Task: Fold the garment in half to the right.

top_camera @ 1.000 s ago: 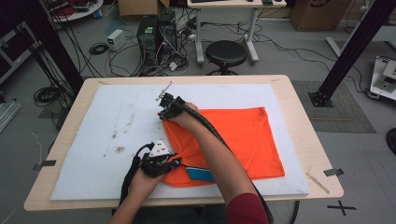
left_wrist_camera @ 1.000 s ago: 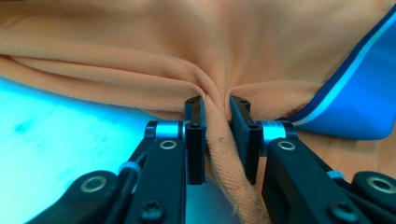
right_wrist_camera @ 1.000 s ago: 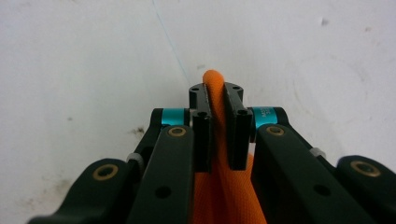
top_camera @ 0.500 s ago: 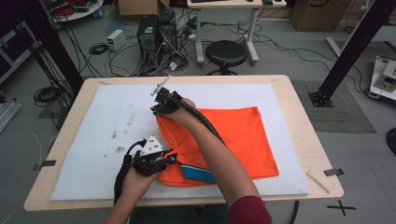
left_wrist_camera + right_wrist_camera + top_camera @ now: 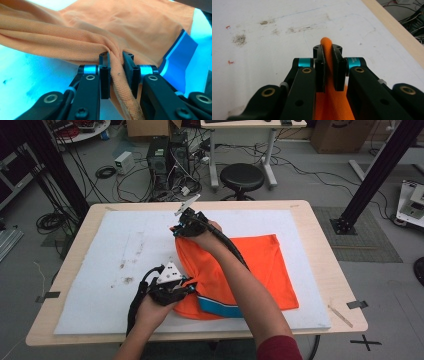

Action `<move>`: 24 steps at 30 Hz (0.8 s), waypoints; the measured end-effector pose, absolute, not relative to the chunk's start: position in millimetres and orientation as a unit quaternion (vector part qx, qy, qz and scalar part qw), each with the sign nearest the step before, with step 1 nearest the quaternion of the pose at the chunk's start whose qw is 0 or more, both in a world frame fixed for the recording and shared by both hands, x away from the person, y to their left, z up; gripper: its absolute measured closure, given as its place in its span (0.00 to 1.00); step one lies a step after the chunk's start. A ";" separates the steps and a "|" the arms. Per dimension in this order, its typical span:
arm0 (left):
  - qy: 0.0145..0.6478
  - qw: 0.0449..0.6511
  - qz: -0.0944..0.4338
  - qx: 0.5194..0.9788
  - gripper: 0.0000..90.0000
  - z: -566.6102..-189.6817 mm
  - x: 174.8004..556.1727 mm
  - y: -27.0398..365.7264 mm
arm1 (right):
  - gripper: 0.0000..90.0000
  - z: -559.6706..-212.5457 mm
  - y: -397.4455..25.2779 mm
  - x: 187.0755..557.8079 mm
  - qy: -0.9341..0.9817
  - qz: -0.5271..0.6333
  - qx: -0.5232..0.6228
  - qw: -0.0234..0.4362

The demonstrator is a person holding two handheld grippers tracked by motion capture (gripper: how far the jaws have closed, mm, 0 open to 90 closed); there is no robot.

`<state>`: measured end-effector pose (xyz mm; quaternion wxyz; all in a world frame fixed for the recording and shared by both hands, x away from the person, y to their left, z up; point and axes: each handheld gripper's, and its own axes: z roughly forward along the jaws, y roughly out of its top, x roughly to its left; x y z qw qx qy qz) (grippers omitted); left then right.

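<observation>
High view: orange shirt [image 5: 250, 270] lies on the white mat [image 5: 115, 250] covering the tabletop [image 5: 330, 220], mostly right of centre. Left tongs [image 5: 189, 286] grip its near-left edge, close to the blue-banded hem [image 5: 217, 305]; right tongs [image 5: 180, 231] grip the far-left corner, w/ the right forearm reaching across the cloth. Two grips along one side look like a setup to lift that edge evenly & fold or drag it w/o bunching, my guess. Fabric around both grips is puckered, rest lies fairly flat. Mat has brown smudges [image 5: 125, 270] left of the shirt.

Left gripper view: left tongs [image 5: 115, 65] closed on a gathered ridge of orange knit; folds fan away from the pinch, so cloth is under some pull. Blue band [image 5: 178, 57] sits off to the right, flat on the mat.

Right gripper view: right tongs [image 5: 328, 60] closed on a doubled-over fold of shirt [image 5: 332, 105], a small hump poking past the tips. Mat ahead is bare but stained, wood rim [image 5: 394, 27] beyond.

Writing: tiny print on the blue collar of the right tongs, too small to read. No labels legible on the shirt.
</observation>
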<state>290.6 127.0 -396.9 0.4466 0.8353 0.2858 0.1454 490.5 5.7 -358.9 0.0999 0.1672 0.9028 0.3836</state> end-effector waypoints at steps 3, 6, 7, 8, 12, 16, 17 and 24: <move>0.279 0.449 0.141 0.837 0.86 -393.0 292.6 121.3 | 0.93 -354.8 -3.6 489.8 0.899 0.390 0.170 0.105; 0.272 0.452 0.135 0.839 0.86 -388.9 294.7 114.9 | 0.93 -352.0 -10.3 488.8 0.897 0.393 0.172 0.107; 0.269 0.452 0.134 0.840 0.86 -387.5 295.6 112.5 | 0.93 -349.4 -17.5 488.3 0.895 0.396 0.175 0.110; 0.266 0.451 0.133 0.841 0.86 -385.9 296.5 110.3 | 0.93 -349.4 -17.5 488.3 0.895 0.396 0.175 0.110; 0.253 0.452 0.127 0.846 0.86 -379.0 301.3 98.1 | 0.93 -343.4 -37.7 487.1 0.888 0.403 0.184 0.121; 0.248 0.451 0.124 0.848 0.86 -375.2 304.6 90.2 | 0.93 -339.9 -52.8 486.9 0.884 0.406 0.194 0.128; 0.245 0.450 0.124 0.850 0.86 -373.7 305.5 87.3 | 0.93 -339.0 -58.3 487.1 0.882 0.406 0.198 0.131; 0.233 0.451 0.113 0.854 0.86 -366.0 313.9 59.3 | 0.93 -332.0 -102.4 487.9 0.868 0.418 0.224 0.146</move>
